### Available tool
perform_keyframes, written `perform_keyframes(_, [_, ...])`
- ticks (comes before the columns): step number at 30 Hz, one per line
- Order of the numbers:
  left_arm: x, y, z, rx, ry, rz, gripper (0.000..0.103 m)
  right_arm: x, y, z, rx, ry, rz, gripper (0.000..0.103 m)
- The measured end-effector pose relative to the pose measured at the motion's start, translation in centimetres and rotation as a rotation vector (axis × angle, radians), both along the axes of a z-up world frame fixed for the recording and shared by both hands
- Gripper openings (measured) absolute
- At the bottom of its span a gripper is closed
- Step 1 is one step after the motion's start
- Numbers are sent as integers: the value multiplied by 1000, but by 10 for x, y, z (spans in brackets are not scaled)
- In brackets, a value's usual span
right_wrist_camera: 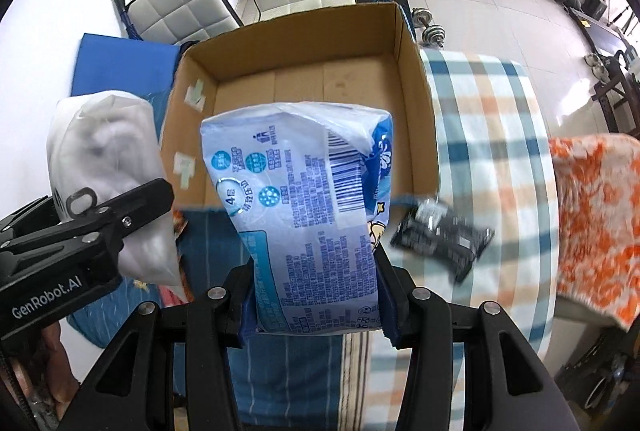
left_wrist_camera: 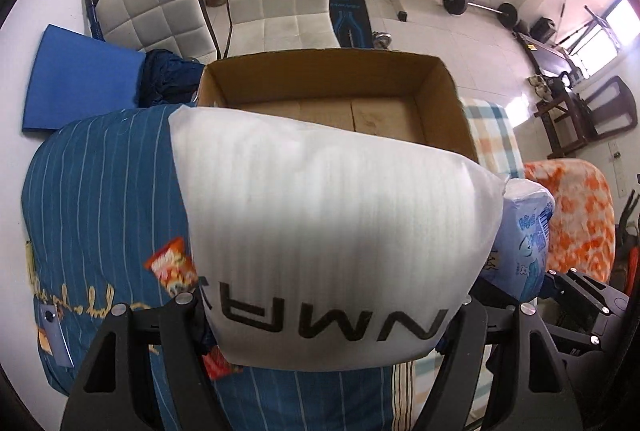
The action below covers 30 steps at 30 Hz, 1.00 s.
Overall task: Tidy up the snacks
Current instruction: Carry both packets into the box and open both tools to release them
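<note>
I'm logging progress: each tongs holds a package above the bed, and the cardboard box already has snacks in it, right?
Not quite: the cardboard box is empty, as the right wrist view shows. The rest holds: left tongs grip a white package, right tongs a blue package.

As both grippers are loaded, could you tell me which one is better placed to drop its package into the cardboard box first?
Probably the right gripper: its blue package already hangs over the cardboard box opening. The left gripper holds its white package just short of the near wall.
</note>
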<state>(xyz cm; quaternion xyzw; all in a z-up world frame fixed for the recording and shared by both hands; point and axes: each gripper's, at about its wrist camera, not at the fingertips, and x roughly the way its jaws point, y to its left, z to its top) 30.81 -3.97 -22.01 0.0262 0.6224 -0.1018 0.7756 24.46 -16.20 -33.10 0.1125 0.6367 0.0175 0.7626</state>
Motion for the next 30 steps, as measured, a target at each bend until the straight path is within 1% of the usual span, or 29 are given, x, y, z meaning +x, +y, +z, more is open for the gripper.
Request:
perform_keyframes(3, [31, -5, -19, 4, 39, 16, 73, 35, -5, -14, -8, 17, 11, 50])
perform_keyframes(5, [55, -7, -36, 9, 77, 28, 73, 59, -12, -28, -8, 35, 9, 50])
perform_keyframes(10, [112, -6, -85, -25, 198, 56, 73, 120, -24, -74, -15, 94, 8, 50])
perform_keyframes(14, [148, -8, -121, -55, 283, 77, 74, 155, -22, -102, -15, 127, 26, 50])
perform_keyframes(20, [174, -18, -161, -133, 392, 76, 75, 195, -16, -138, -35, 164, 73, 50])
perform_keyframes(22, [176, -23, -171, -154, 425, 72, 75, 205, -14, -149, -51, 181, 96, 50])
perform_keyframes(27, [181, -32, -189, -198, 488, 92, 75, 220, -11, -170, -56, 227, 138, 51])
perform_keyframes(30, [181, -34, -198, -217, 520, 109, 76, 225, -12, -180, -49, 243, 131, 53])
